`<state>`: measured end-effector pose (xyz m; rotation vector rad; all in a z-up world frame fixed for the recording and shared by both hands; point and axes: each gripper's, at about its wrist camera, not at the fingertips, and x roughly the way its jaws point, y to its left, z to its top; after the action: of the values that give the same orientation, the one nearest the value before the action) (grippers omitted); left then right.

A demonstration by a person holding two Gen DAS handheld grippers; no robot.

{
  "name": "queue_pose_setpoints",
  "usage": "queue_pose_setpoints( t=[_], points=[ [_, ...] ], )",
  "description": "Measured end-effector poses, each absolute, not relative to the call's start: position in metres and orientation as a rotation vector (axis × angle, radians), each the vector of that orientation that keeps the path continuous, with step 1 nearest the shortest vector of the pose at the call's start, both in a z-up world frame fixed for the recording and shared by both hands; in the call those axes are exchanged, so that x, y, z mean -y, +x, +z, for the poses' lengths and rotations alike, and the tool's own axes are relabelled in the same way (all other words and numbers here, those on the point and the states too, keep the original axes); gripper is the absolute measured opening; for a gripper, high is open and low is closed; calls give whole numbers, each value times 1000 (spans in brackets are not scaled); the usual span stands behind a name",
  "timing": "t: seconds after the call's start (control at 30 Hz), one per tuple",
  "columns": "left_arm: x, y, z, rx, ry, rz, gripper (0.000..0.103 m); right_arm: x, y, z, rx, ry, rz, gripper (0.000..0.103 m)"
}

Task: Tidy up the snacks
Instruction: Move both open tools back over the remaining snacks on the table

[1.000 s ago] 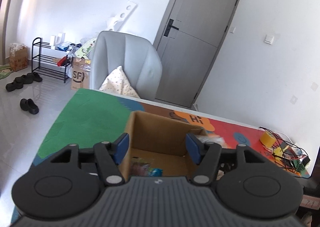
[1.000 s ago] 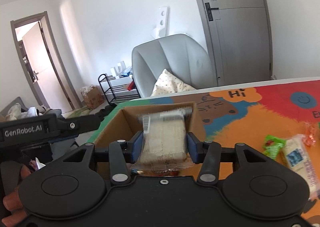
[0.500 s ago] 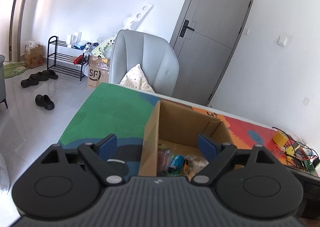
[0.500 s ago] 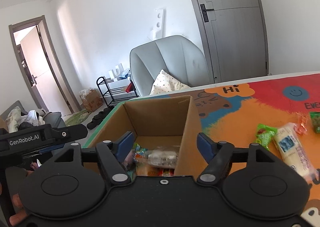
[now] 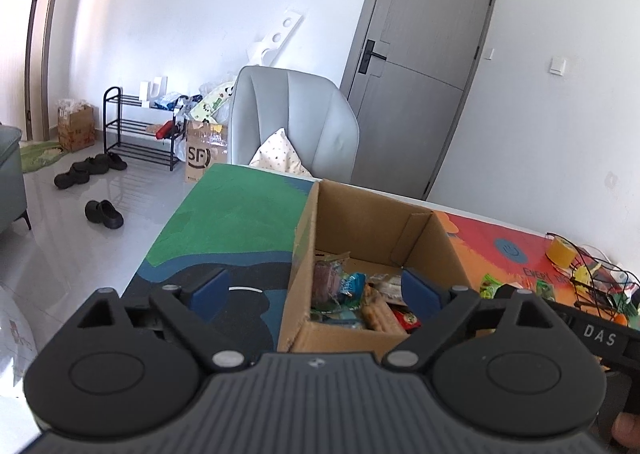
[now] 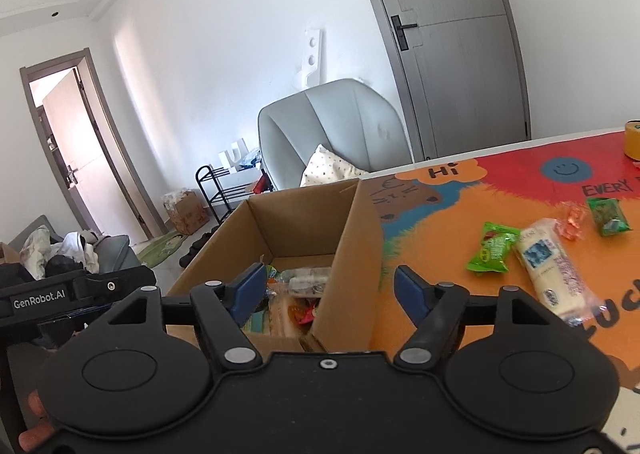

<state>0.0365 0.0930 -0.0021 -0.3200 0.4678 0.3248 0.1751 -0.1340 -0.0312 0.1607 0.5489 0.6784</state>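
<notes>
— Colourful mat covered the surface (image 6: 500,213); where was the cardboard box (image 5: 360,221)?

— Just ahead of both jaws, snacks piled inside.

— And the left gripper (image 5: 314,292)?

— Jaws opening wide, straddling the box's near left wall without gripping it.

— The right gripper (image 6: 330,290)?

— Apart, empty. A white packet (image 6: 552,268) and green packet (image 6: 492,248) lay right of it.

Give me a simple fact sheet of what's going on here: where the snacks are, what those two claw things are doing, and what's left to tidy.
Container: cardboard box, open top, on the colourful mat
In the box: several wrapped snacks
Left on the mat: green packet, long white packet, small orange sweet, second green packet
Left gripper: jaws opening, nothing held
Right gripper: open, empty
Also there: grey chair, wire basket
</notes>
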Motion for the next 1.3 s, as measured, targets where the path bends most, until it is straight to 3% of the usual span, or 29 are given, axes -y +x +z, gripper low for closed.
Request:
queue_pose_setpoints(
  t=[0.5, 0.6, 1.3],
  points=[
    [-51, 32, 0, -493, -301, 239, 99, 196, 151, -33, -529, 197, 593, 103],
    [-39, 33, 1, -482, -287, 206, 103, 208, 149, -33, -530, 197, 553, 103],
    [53, 77, -5, -495, -185, 40, 103, 304, 160, -47, -507, 273, 378, 103]
  ],
)
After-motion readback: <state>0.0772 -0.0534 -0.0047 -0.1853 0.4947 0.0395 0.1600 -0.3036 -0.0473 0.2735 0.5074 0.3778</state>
